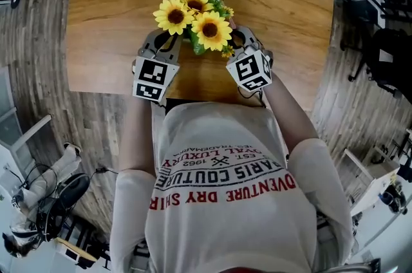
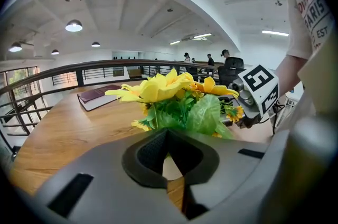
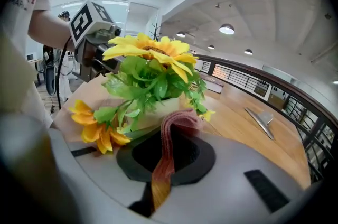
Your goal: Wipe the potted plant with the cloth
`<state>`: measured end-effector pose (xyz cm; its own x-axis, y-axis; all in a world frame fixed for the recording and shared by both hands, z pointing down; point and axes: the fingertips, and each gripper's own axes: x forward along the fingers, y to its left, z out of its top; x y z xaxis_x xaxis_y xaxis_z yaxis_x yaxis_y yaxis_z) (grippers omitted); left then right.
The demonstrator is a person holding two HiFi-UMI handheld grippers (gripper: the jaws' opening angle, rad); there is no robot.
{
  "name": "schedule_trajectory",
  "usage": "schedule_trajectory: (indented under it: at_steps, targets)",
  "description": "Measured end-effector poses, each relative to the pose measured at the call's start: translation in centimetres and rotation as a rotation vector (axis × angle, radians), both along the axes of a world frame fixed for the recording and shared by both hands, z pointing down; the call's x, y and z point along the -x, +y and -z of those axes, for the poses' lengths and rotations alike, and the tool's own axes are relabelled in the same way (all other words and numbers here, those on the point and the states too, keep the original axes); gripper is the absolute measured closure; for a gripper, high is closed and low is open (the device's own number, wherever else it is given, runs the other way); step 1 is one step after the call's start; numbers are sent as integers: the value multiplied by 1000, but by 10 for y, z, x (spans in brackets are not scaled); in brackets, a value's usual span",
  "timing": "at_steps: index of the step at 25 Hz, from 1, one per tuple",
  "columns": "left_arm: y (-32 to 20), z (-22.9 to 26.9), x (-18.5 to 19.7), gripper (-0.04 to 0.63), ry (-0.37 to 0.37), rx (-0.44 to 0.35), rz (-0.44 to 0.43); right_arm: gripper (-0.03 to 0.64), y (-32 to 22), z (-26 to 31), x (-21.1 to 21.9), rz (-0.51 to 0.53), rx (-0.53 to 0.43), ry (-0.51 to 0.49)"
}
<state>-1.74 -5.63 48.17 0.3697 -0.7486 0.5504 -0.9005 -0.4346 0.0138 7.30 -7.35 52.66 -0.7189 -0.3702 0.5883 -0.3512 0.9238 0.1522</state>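
A potted plant [image 1: 193,20] with yellow sunflowers and green leaves stands on the wooden table [image 1: 116,1], near its front edge. My left gripper [image 1: 168,41] is at the plant's left side, shut and holding nothing. In the left gripper view the leaves [image 2: 182,112] rise just beyond its closed tips [image 2: 170,136]. My right gripper [image 1: 237,38] is at the plant's right side. In the right gripper view it is [image 3: 174,130] shut on a pinkish-red cloth [image 3: 168,151], which loops over the tips close to the pale pot [image 3: 161,111]. Whether the cloth touches the pot I cannot tell.
A dark red book [image 2: 99,96] lies further back on the table, and a silver object [image 3: 260,120] lies towards the far side. A black railing [image 2: 63,77] runs behind the table. A person's torso and arms fill the near side of the head view.
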Motion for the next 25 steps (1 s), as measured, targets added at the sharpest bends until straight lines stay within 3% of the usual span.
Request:
schedule_trajectory:
  at_steps: [5, 16, 25]
  targets:
    - [0, 1, -1, 580, 54, 1, -12, 580, 11, -3, 8, 44, -24, -10]
    - [-2, 2, -2, 580, 73, 10, -42, 580, 31, -14, 7, -37, 0, -16]
    - [1, 4, -2, 580, 134, 11, -150, 581, 54, -15, 16, -202, 89, -42]
